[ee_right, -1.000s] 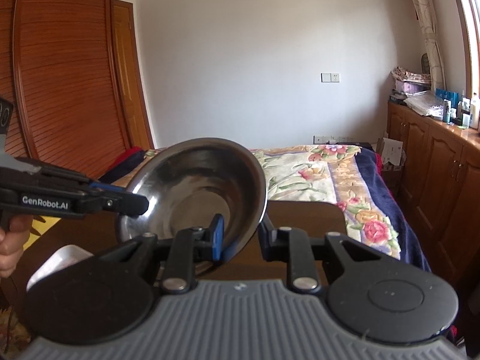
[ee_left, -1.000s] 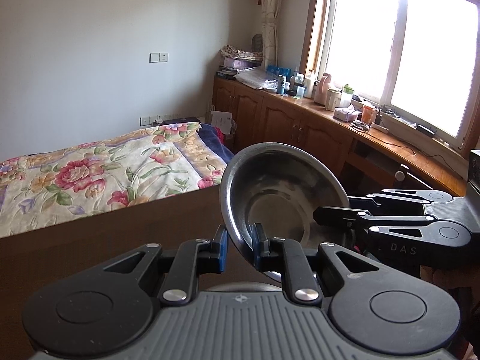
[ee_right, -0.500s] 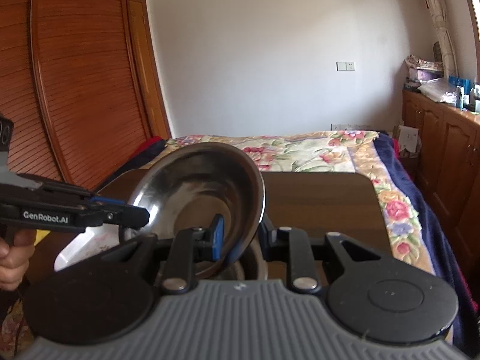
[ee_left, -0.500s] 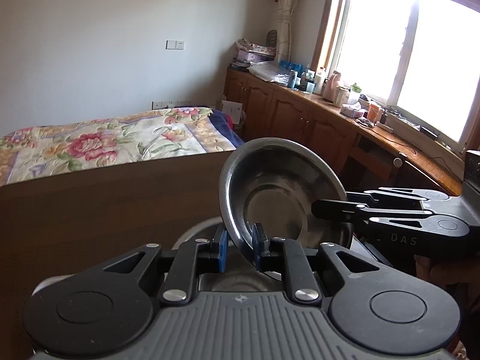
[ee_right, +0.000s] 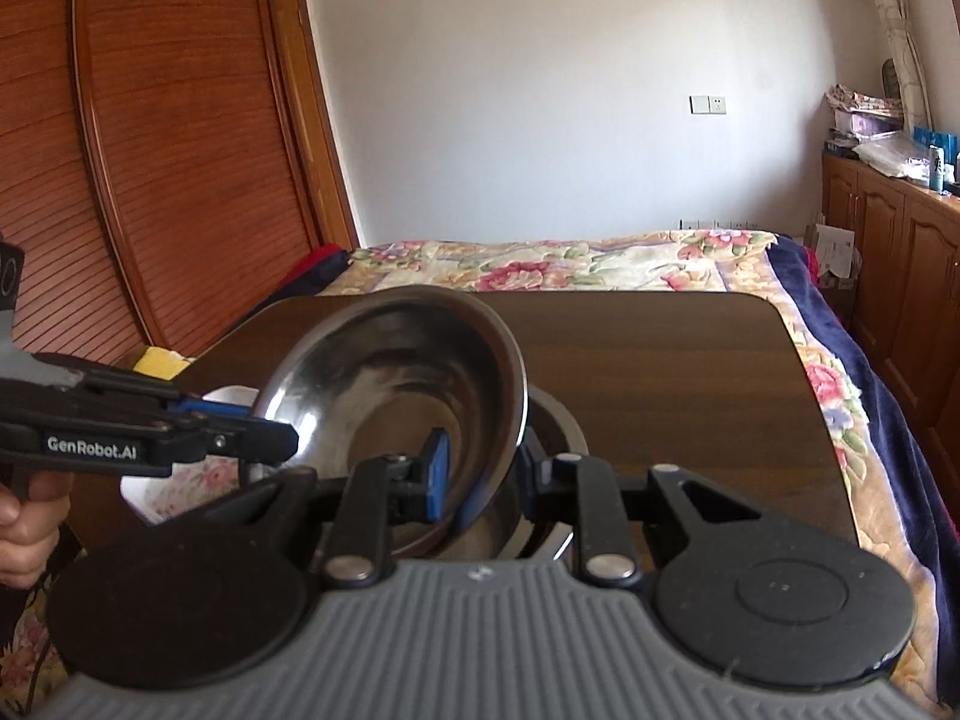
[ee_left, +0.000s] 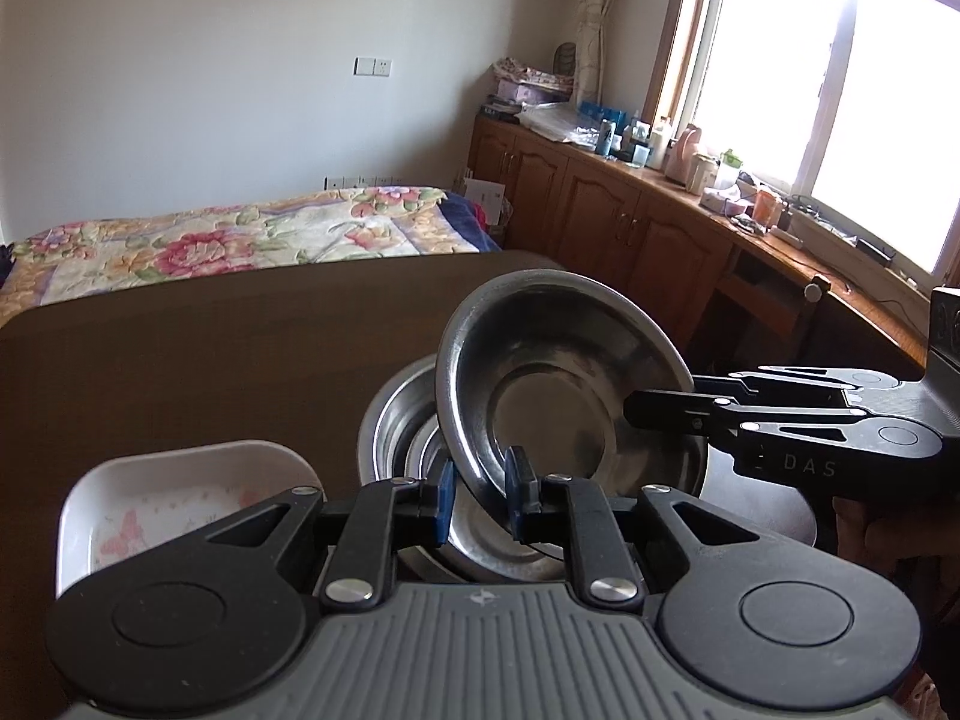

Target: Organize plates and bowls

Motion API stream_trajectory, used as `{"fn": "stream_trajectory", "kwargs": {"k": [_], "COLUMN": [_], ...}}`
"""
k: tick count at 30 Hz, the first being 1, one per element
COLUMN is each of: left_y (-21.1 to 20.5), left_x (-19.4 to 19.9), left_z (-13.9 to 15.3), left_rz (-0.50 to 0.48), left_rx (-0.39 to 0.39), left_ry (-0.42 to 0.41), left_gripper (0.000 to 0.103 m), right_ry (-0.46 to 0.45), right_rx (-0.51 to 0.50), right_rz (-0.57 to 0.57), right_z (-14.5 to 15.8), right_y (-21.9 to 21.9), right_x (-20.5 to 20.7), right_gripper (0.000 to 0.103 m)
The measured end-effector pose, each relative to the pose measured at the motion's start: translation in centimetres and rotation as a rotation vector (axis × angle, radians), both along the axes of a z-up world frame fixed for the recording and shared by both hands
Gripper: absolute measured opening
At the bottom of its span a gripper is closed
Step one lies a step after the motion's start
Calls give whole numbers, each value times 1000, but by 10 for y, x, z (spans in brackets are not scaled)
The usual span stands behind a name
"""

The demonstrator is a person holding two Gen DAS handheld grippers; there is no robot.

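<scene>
Steel catches the window light: a shallow stainless bowl (ee_left: 558,396) is held tilted between two hand-held grippers, above a dark wooden bench (ee_left: 210,360). To the far left of the left hand-held gripper (ee_left: 477,495) a white dish with a faint pink floral pattern (ee_left: 180,498) rests on the bench. The left hand-held gripper has its blue-padded fingers narrowed onto the bowl's near rim, one pad inside and one outside. Directly beneath and slightly left of the held bowl sits a second steel bowl (ee_left: 402,420), upright on the bench; the held one hangs partly within its mouth, though whether the two touch cannot be told. On the bowl's right edge the right hand-held gripper (ee_left: 636,411) comes in sideways, its black fingers closed onto the rim; in its own view the right hand-held gripper (ee_right: 480,474) has one blue pad inside the bowl (ee_right: 396,396) and the other finger outside it. A hand (ee_right: 27,516) holds the left tool's handle at that view's far left.

Two opposite rim holds likely keep the slippery, thin-walled bowl from swinging, and the tilt probably lets its lower edge enter the waiting bowl first. The step appears to be nesting one bowl inside the other, nearly done but not yet released. Beyond the bench lies a bed with a flowered quilt (ee_right: 570,264).
</scene>
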State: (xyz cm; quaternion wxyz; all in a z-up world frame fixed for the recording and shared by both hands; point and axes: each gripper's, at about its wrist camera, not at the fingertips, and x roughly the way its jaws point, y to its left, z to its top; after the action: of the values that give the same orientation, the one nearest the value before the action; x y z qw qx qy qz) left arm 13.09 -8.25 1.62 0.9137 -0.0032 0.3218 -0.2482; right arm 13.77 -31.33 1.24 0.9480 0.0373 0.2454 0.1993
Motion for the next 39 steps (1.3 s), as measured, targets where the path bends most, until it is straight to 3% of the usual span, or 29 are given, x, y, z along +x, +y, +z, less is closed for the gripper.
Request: {"fn": "stream_trajectory", "kwargs": {"k": [12, 25, 31, 39], "left_y": [1, -11, -16, -13], "left_x": [8, 8, 6, 3], "left_z": [-15, -18, -19, -22], "left_rz": [17, 27, 29, 34], "left_rx": [20, 41, 64, 44], "left_ry": [38, 35, 17, 15], "left_gripper": [19, 22, 25, 29], "right_ry": [9, -39, -77, -130], "right_rx": [-63, -153, -214, -268], "right_rz": [-20, -56, -62, -49], "right_z": [-12, -20, -22, -20], "right_y": [15, 28, 35, 43], "right_x": [1, -2, -5, -17], "right_gripper": [26, 27, 31, 50]}}
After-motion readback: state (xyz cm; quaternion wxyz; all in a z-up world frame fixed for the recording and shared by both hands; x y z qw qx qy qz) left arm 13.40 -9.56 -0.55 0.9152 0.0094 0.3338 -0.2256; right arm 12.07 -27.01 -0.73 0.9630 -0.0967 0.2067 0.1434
